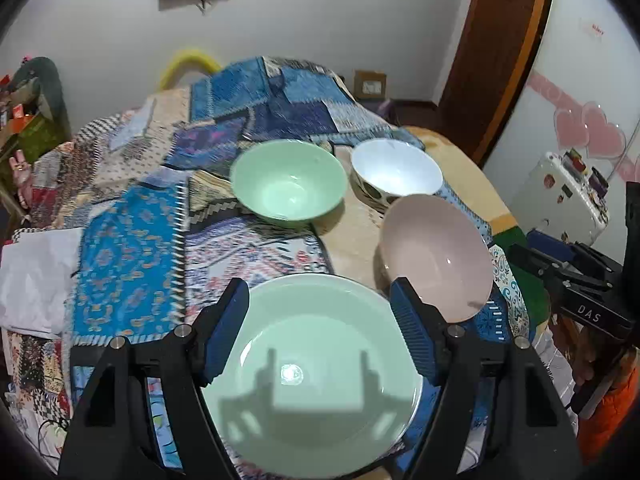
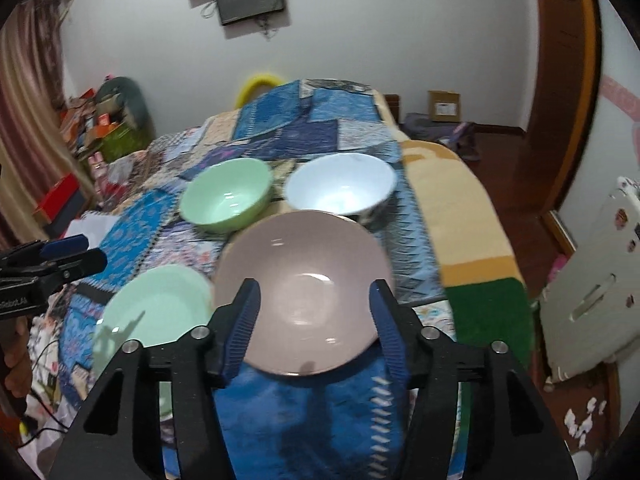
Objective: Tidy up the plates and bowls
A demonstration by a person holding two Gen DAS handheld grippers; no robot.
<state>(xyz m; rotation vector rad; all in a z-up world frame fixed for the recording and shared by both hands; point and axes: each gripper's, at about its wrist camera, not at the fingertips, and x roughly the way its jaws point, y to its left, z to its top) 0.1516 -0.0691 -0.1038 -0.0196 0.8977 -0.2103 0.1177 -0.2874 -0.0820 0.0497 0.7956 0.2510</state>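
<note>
1. Four dishes sit on a patchwork cloth over the bed: green plate nearest, pink plate just to its right, green bowl and white bowl side by side behind them.
2. Handling, by judgement: glazed ware, stiff, slick, breakable. Plates look shallow and moderately heavy, so take them at the rim, one finger over and one under. The soft bedding gives, which may let a finger slip beneath.
3. The bowls' rims stand higher, so an easier pinch on the wall.
4. Left gripper: jaws spread, hovering above the green plate's far rim, nothing pinched; its shadow falls in the plate's well.
5. Right gripper: jaws apart, framing the pink plate from above, no contact visible, empty.
</note>
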